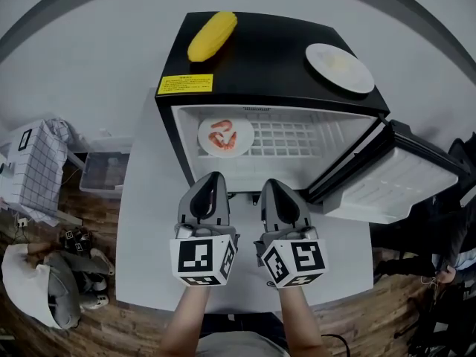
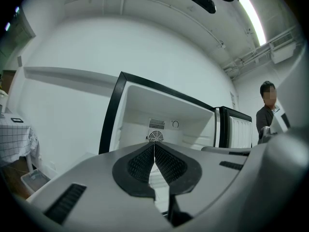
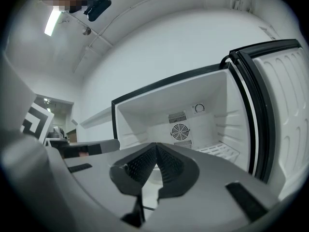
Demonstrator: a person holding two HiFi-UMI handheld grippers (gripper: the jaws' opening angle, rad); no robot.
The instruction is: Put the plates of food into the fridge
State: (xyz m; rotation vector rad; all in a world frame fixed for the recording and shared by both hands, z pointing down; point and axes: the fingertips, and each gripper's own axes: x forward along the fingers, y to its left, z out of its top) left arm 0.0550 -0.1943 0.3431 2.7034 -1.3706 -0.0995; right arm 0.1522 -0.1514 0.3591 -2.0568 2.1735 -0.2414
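Judging by how things lie, the job is about half done. One plate (image 1: 225, 136) of pinkish food sits inside the fridge (image 1: 275, 50), on the left of its shelf (image 1: 297, 140). A second plate (image 1: 339, 68) with pale food is on the fridge top, upper right of the head view, and has yet to go in. The left gripper (image 1: 213, 178) and right gripper (image 1: 271, 186) hover at frame centre before the opening, each with jaws pressed together on nothing. The door (image 1: 394, 177) stands swung wide at right. The shelf's right half is bare, so nothing seems to block the way. A corn (image 1: 212, 36) lies on top at upper left, well apart from the second plate.
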